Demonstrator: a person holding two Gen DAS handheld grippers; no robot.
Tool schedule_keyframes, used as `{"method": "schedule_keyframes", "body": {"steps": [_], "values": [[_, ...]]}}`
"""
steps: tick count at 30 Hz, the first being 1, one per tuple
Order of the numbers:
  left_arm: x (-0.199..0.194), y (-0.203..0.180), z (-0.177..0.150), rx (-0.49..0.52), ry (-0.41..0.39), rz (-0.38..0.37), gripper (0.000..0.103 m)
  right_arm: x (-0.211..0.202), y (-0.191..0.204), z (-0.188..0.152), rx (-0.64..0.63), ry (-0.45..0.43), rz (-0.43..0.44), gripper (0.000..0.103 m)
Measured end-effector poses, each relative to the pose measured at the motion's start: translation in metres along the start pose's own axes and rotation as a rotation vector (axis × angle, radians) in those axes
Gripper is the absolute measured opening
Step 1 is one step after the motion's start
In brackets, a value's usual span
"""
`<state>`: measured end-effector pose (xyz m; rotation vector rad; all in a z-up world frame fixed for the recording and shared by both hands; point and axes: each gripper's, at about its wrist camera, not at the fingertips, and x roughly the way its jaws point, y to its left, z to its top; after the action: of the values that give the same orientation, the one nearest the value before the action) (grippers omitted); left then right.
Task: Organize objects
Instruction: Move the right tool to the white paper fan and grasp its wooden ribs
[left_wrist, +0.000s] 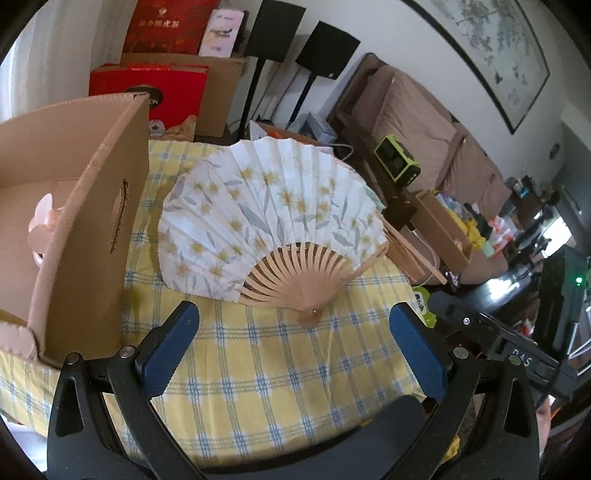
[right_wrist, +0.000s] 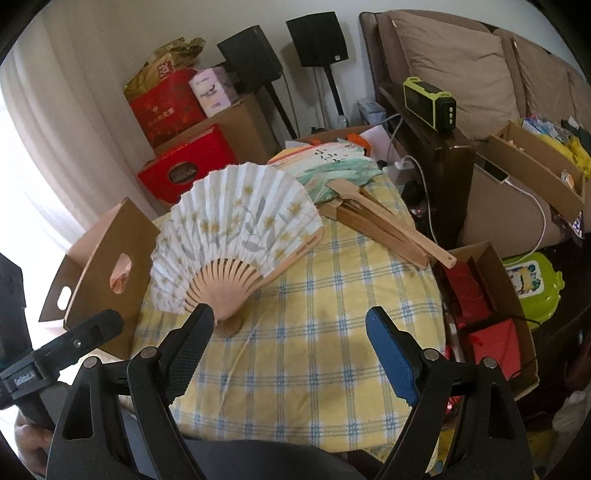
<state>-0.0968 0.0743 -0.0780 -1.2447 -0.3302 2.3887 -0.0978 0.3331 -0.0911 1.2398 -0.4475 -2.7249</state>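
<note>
— Where is the fan?

— An open paper fan (left_wrist: 266, 218) lies spread on the checked cloth of the desk (left_wrist: 280, 384), near its far edge, just beside a cardboard box (left_wrist: 88, 236) at the left edge.

— And the tools?

— The left gripper (left_wrist: 295, 350) and right gripper (right_wrist: 291, 350) hover above the near edge, jaws wide apart, holding nothing.

Checked tablecloth (right_wrist: 314, 350) bears open fan (right_wrist: 236, 229), cardboard box (right_wrist: 107, 266), perhaps more fans (right_wrist: 369, 206).

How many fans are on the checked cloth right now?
3, maybe more hidden: an open white flowered fan in the middle, a green painted fan at the far edge, and a folded wooden fan beside it.
</note>
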Motion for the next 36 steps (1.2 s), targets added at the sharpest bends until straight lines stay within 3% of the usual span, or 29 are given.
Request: {"method": "schedule_keyframes", "body": {"steps": [5, 11, 14, 18, 22, 26, 36], "values": [[0.015, 0.002, 0.004, 0.01, 0.032, 0.014, 0.103, 0.012, -0.002, 0.004, 0.011, 0.013, 0.02, 0.084], [0.028, 0.014, 0.006, -0.047, 0.051, -0.068, 0.103, 0.034, -0.016, 0.009, 0.115, 0.051, 0.125, 0.082], [0.031, 0.018, 0.006, -0.063, 0.05, -0.075, 0.103, 0.043, -0.024, 0.01, 0.174, 0.065, 0.167, 0.077], [0.033, 0.016, 0.006, -0.047, 0.053, -0.084, 0.103, 0.043, -0.032, 0.012, 0.187, 0.063, 0.152, 0.071], [0.031, 0.008, 0.008, -0.012, 0.049, -0.092, 0.103, 0.03, -0.046, 0.023, 0.173, 0.027, 0.098, 0.057], [0.034, 0.009, 0.01, -0.027, 0.062, -0.102, 0.103, 0.019, -0.059, 0.036, 0.164, -0.001, 0.052, 0.053], [0.045, 0.021, 0.005, -0.098, 0.076, -0.129, 0.103, 0.049, -0.036, 0.021, 0.188, 0.088, 0.179, 0.051]]}}
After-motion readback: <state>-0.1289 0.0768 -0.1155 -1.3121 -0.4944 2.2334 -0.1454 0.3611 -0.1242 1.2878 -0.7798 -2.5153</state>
